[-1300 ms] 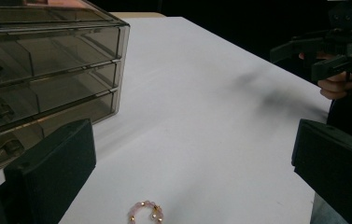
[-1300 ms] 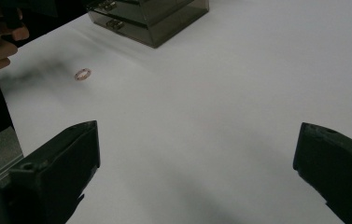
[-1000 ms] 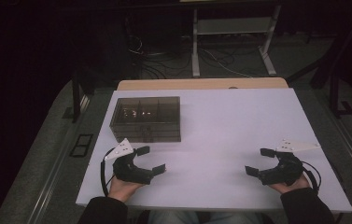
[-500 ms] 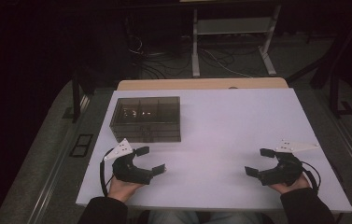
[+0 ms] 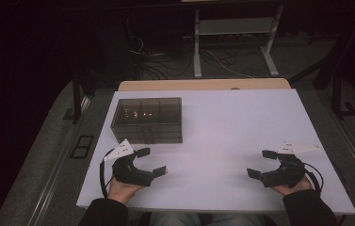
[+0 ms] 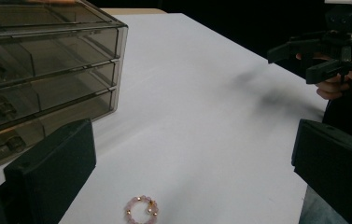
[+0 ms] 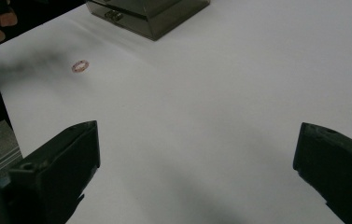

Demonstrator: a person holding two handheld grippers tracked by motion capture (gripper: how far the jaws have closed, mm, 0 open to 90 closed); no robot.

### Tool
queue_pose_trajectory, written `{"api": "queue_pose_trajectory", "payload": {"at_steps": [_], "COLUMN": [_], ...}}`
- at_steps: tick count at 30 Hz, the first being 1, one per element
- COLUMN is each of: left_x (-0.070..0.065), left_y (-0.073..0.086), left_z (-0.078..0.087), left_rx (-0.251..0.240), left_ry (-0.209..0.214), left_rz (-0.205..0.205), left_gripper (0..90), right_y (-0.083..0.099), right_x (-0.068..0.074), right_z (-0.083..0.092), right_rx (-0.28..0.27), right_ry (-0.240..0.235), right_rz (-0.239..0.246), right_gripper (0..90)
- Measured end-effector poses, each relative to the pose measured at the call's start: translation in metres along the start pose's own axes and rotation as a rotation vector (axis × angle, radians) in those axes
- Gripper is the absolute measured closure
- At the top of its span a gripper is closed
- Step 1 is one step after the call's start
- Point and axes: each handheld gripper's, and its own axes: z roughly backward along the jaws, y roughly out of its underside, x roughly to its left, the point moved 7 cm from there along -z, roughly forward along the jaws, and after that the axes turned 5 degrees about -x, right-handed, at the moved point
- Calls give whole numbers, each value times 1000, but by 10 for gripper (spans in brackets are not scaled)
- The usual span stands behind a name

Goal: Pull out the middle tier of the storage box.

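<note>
Nothing picked up yet — bead ring [image 6: 142, 211] lies on the white table [image 5: 222, 122] just ahead of my left gripper [image 5: 155, 161], jaws apart; right gripper [image 5: 260, 163] also spread, well away; smoky drawer box [image 5: 148, 119] shut; grasp and stowing remain, I judge.

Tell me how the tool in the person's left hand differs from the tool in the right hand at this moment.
The left tool sits near the smoky clear drawer box; the right tool sits far from it, by the table's other edge. A small pink bead ring lies on the table between the left tool's jaws; the right tool's jaws have bare table between them. Both are black, held low over the white table, with jaws wide open and holding nothing.
</note>
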Motion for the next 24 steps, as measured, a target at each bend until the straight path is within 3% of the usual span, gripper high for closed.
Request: {"api": "queue_pose_trajectory", "payload": {"at_steps": [12, 24], "left_x": [6, 20], "left_y": [-13, -18], "left_z": [3, 4], "left_rx": [9, 24], "left_ry": [-12, -25], "left_rz": [13, 51], "left_gripper": [0, 0], "right_y": [1, 2], "right_x": [0, 0], "right_z": [0, -1], "right_rx": [8, 14], "right_ry": [5, 4], "right_rz": [0, 3], "right_gripper": [0, 0]}}
